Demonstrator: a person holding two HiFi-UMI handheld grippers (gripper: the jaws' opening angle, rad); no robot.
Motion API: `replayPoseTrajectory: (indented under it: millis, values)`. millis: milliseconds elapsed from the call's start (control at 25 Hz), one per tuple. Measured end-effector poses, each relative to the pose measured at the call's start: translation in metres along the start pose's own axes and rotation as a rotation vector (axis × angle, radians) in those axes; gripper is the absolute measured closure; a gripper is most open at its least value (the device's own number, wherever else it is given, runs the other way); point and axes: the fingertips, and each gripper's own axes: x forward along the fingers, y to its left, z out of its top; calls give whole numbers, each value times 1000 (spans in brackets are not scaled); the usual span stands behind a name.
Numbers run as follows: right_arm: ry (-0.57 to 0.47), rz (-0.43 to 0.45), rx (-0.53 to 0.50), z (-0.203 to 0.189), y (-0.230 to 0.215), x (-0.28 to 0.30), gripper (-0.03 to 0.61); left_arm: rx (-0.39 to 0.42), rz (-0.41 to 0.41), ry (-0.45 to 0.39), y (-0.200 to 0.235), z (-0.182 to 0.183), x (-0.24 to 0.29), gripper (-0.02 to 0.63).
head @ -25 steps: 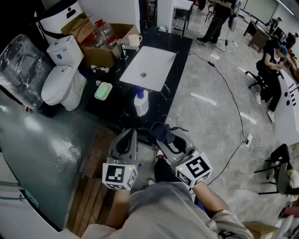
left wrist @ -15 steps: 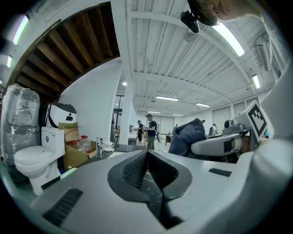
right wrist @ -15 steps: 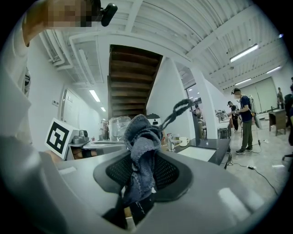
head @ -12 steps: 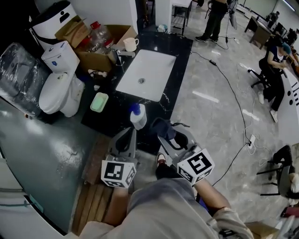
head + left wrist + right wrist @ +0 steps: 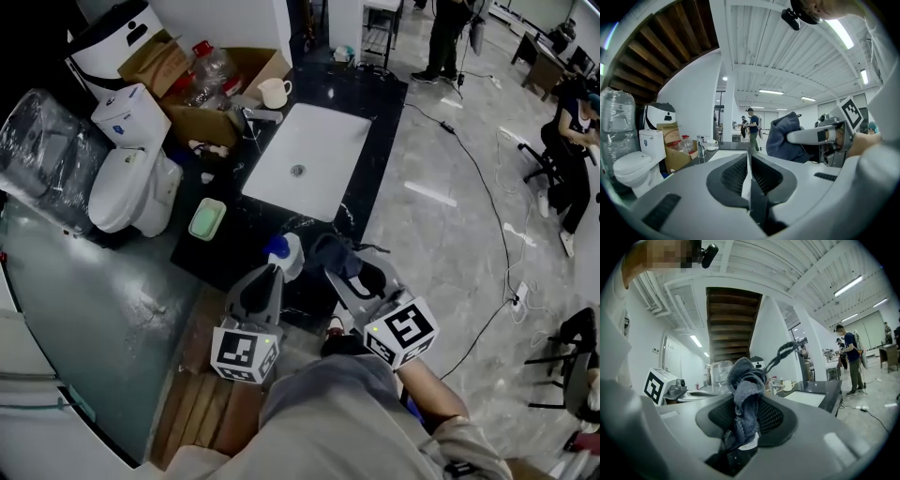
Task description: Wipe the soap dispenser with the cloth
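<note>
Right tongs (image 5: 744, 420) clamp grey cloth (image 5: 745, 380), white tag (image 5: 749, 445) illegible; left tongs (image 5: 749, 173) closed.

grippers: 2 counted — left gripper (image 5: 270, 274), right gripper (image 5: 339, 274)
soap dispenser (image 5: 291, 251): 1 counted
cloth (image 5: 328, 251): 1 counted
sink (image 5: 319, 141): 1 counted
toilet (image 5: 117, 192): 1 counted
mug (image 5: 274, 92): 1 counted
green dish (image 5: 207, 218): 1 counted
bystanders: 2 counted — standing person (image 5: 448, 28), seated person (image 5: 567, 141)

head: steeply down | gripper views: level, along jaws | shared: sink (image 5: 323, 141)
</note>
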Motion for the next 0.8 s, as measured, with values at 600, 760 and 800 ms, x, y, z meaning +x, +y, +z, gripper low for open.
replayPoseTrajectory:
  millis: [600,760,800]
  values:
    - [-13,121,4,10,-43,45,463,252,46,123,22,-2,56,384]
    - [-22,134,23,12,-51,46,463,262,-5,142,19,-7,66,382]
    - [-22,138,28,11,-52,46,463,253,-14,136,18,-7,67,382]
